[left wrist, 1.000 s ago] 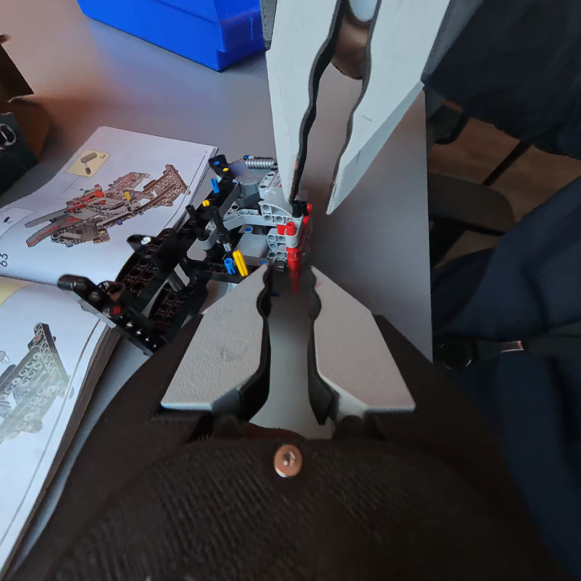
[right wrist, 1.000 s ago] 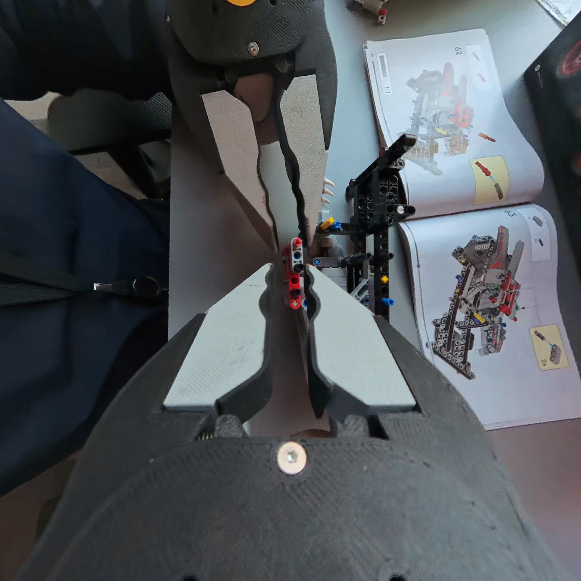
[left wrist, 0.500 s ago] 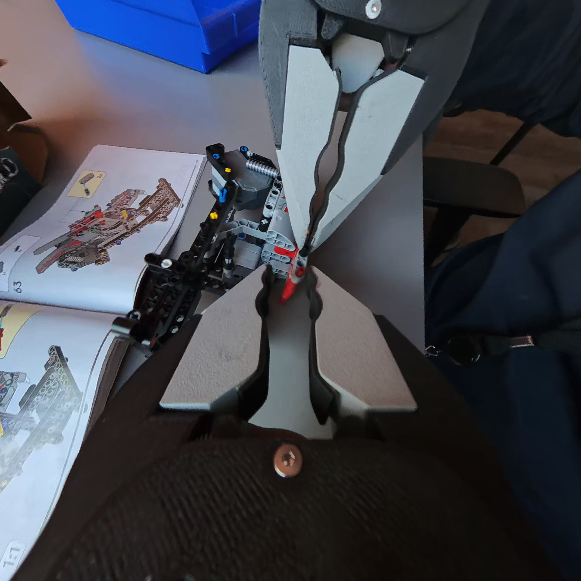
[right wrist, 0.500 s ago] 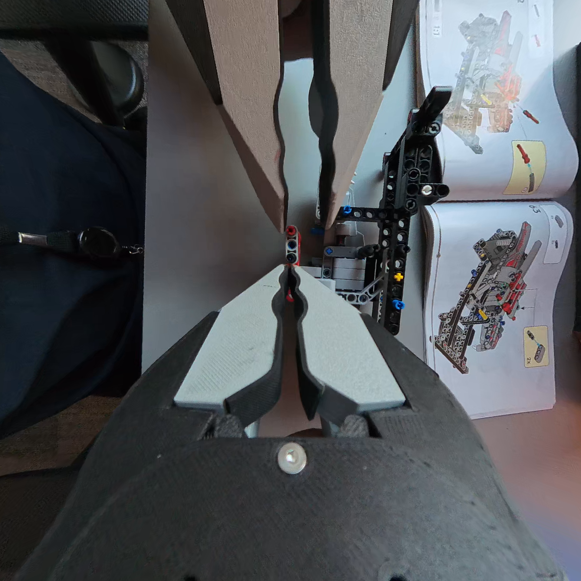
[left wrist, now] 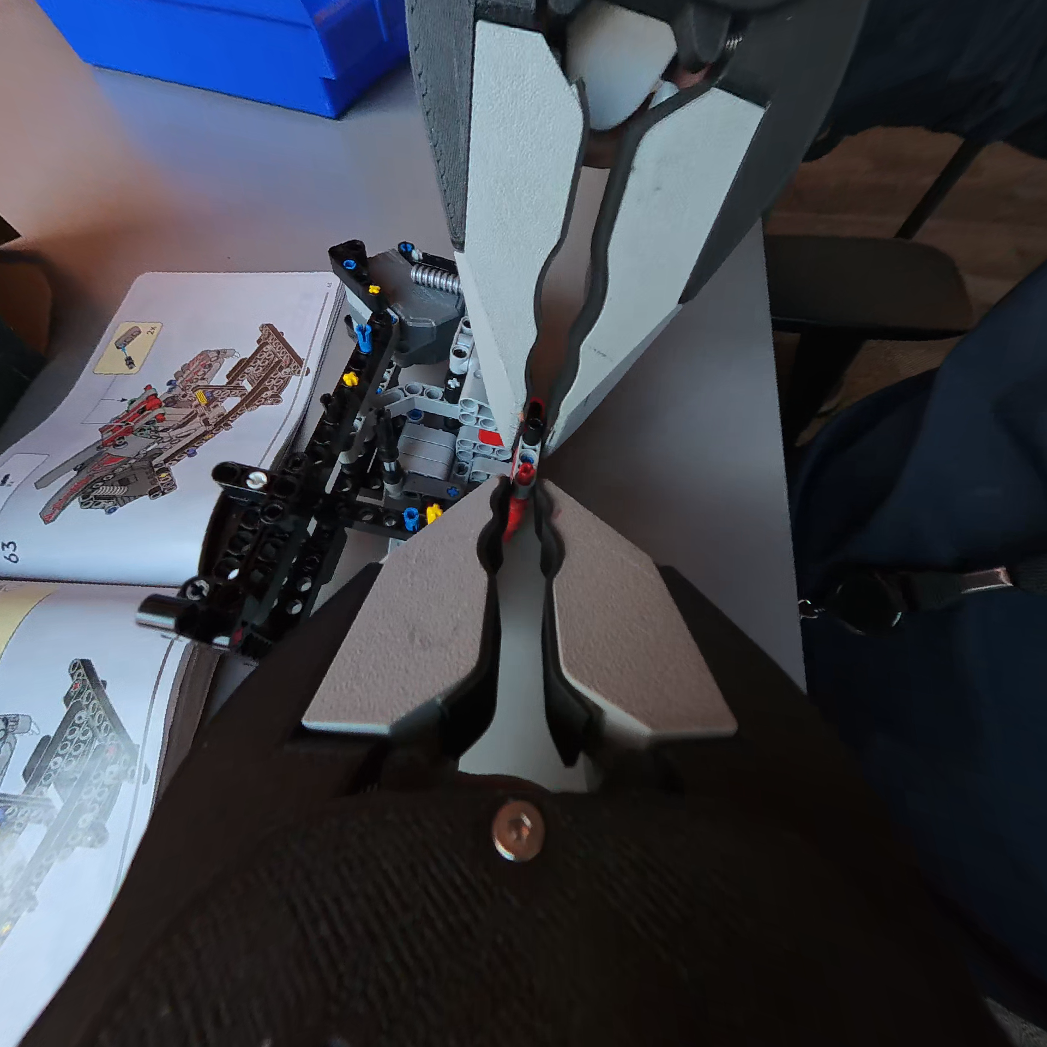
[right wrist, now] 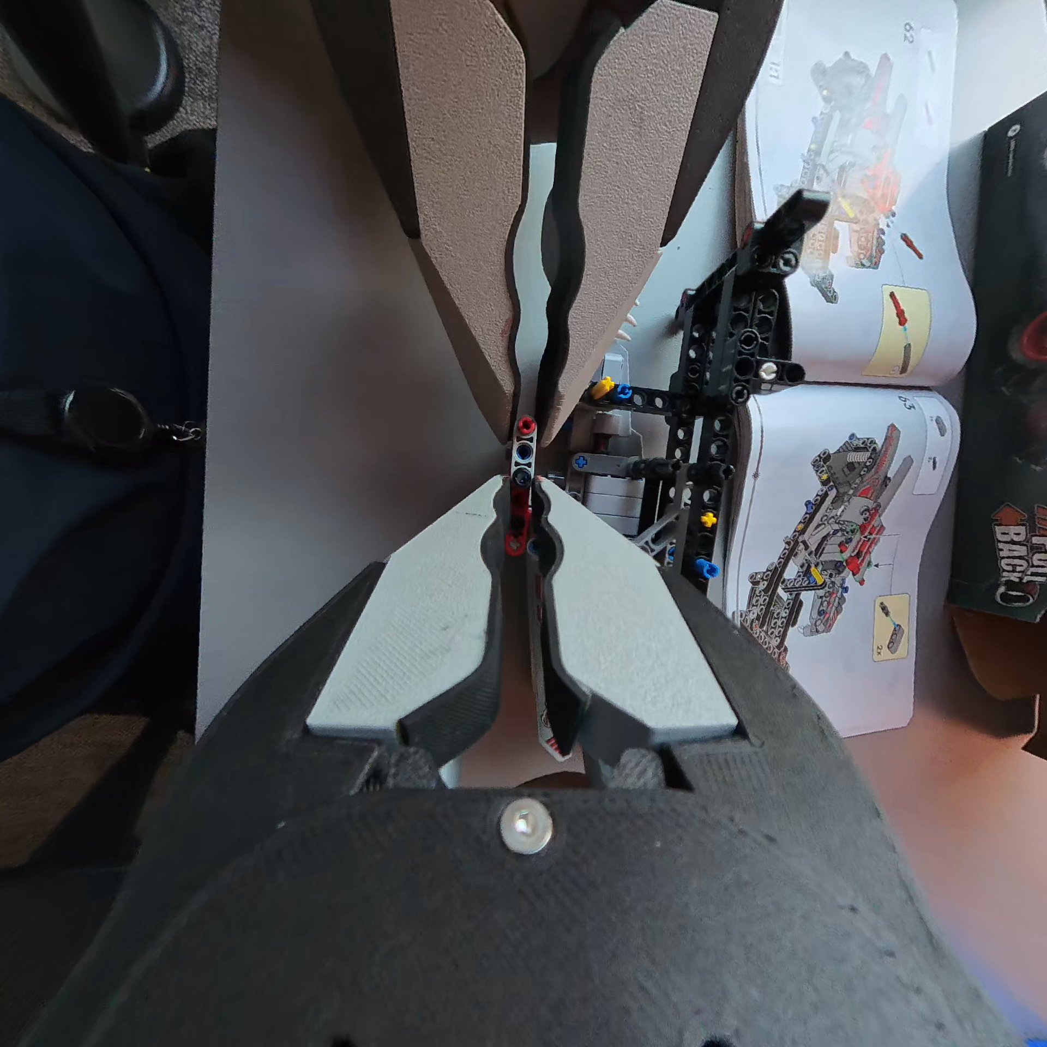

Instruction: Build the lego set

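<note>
1. Both grippers meet tip to tip over the grey table (left wrist: 668,396). The left gripper (left wrist: 518,493) has its two fingers pulled in narrow, and a thin strip of red and grey lego pieces (left wrist: 524,464) sits right at its tips, touching them.
2. The right gripper (right wrist: 518,493) is squeezed narrow too. It pinches the same strip (right wrist: 521,481) from the other end, and a thin flat grey and red piece (right wrist: 544,680) runs back between its fingers.
3. That strip is the near edge of the lego model (left wrist: 340,453). The model is a frame of black beams with holes, with grey blocks in the middle.
4. Small blue and yellow pegs (left wrist: 422,513) stick out of the model. A silver spring (left wrist: 433,277) sits at its far end.
5. The model rests partly on the table and partly on an open instruction booklet (left wrist: 170,396) with drawings of the build.
6. A blue bin (left wrist: 226,45) stands farther off on the table. What is inside it cannot be seen.
7. A dark box (right wrist: 1014,396) with pictures on it lies just past the booklet in the right wrist view.
8. Dark blue clothing (left wrist: 935,510) of the person is beside the table edge.
</note>
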Demonstrator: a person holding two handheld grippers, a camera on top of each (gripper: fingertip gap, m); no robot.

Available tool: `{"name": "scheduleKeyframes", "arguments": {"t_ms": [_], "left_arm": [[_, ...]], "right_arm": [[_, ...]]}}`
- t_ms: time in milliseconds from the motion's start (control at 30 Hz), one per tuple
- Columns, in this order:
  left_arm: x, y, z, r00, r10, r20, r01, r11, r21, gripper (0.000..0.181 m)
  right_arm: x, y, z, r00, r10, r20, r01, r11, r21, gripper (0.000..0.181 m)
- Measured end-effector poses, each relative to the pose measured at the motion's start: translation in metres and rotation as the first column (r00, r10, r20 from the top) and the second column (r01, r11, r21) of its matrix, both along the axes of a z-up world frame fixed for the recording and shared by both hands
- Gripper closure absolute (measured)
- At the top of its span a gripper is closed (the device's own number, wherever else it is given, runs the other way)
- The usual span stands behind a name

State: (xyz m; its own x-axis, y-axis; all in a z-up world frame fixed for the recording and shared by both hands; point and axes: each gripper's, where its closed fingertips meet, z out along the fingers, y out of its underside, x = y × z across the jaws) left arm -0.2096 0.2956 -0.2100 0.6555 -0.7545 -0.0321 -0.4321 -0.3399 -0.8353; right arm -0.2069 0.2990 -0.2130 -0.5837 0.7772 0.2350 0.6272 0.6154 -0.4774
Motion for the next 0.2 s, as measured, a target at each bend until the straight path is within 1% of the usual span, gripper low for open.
{"name": "scheduleKeyframes", "arguments": {"t_ms": [33,133,200], "left_arm": [[-0.0004,0.0,0.0002,1.0,0.0,0.002,0.0,1.0,-0.002,0.176],[-0.0035,0.0017,0.0018,1.0,-0.003,-0.027,0.004,0.999,0.035,0.176],[-0.004,0.0013,0.0001,0.999,-0.018,-0.042,0.019,0.999,0.028,0.176]], "right_arm": [[-0.0002,0.0005,0.001,1.0,0.003,0.002,-0.003,1.0,0.002,0.177],[-0.002,0.0011,0.0048,1.0,0.005,-0.005,-0.005,1.0,-0.004,0.178],[-0.0021,0.0014,0.0024,1.0,0.009,0.009,-0.009,1.0,-0.005,0.179]]}}
